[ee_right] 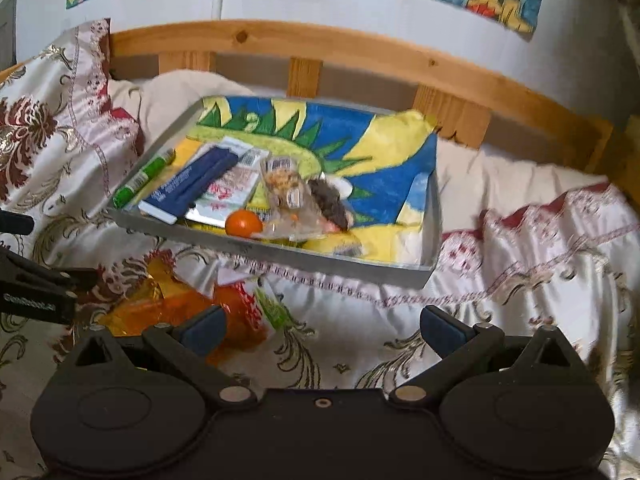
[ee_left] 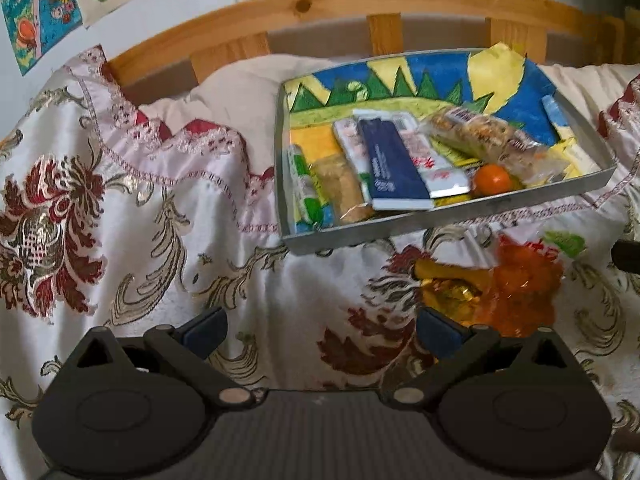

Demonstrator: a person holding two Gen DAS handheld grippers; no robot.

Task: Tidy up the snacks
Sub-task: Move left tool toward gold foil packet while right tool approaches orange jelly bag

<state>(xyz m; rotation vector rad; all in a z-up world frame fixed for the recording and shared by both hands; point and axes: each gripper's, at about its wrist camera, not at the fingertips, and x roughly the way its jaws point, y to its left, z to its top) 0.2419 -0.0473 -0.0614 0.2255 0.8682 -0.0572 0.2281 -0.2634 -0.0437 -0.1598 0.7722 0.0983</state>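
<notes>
A grey tray (ee_left: 440, 222) (ee_right: 320, 262) with a painted blue, green and yellow lining rests on the bed. Inside lie a dark blue packet (ee_left: 394, 164) (ee_right: 192, 184), a white packet (ee_left: 432, 156), a green tube-like snack (ee_left: 304, 184) (ee_right: 142, 178), a clear bag of nutty bars (ee_left: 480, 132) (ee_right: 288, 188) and a small orange fruit (ee_left: 492, 179) (ee_right: 243, 222). An orange and gold wrapped snack bag (ee_left: 516, 288) (ee_right: 180, 308) lies on the bedspread in front of the tray. My left gripper (ee_left: 320, 330) is open, left of that bag. My right gripper (ee_right: 322, 330) is open, right of the bag.
A floral white, red and gold bedspread (ee_left: 140, 220) (ee_right: 520, 280) covers the bed. A wooden headboard (ee_left: 320, 8) (ee_right: 360, 56) runs behind the tray, with a cream pillow (ee_left: 240, 92) beside it. Colourful drawings (ee_left: 36, 20) hang on the wall. The left gripper's body (ee_right: 32, 292) shows at the right view's left edge.
</notes>
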